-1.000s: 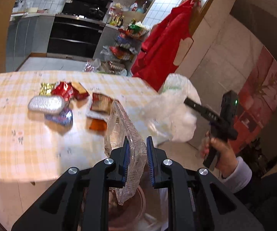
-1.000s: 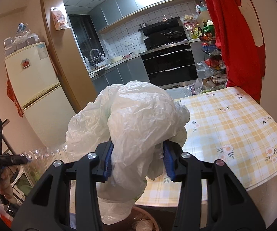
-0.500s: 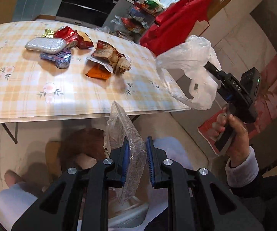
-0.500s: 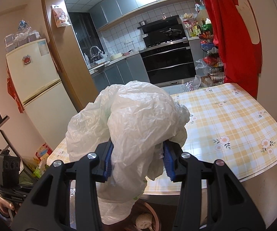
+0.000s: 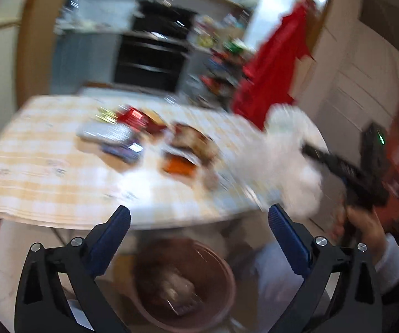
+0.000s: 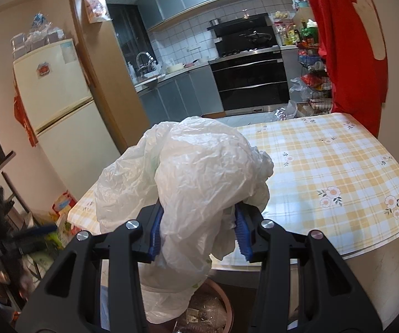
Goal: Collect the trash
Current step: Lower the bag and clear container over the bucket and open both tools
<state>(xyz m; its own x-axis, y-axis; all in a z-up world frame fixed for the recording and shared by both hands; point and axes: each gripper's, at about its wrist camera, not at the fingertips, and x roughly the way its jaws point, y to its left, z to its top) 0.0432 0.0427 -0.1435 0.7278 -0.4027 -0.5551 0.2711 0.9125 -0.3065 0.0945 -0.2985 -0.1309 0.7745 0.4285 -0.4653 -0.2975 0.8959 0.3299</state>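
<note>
My left gripper is open and empty above a round brown bin. A clear plastic container lies inside the bin. Several wrappers lie on the yellow checked table; the view is blurred. My right gripper is shut on a crumpled white plastic bag, held over the table's near edge above the bin. The bag and right gripper also show in the left wrist view.
A red garment hangs at the right of the table. A white fridge stands at the left. Kitchen cabinets and a black oven are behind. A wire rack of goods stands by the garment.
My left gripper has opened and the clear plastic container has dropped into the bin. The left gripper has swung back up toward the table. The right gripper still holds the bag.
</note>
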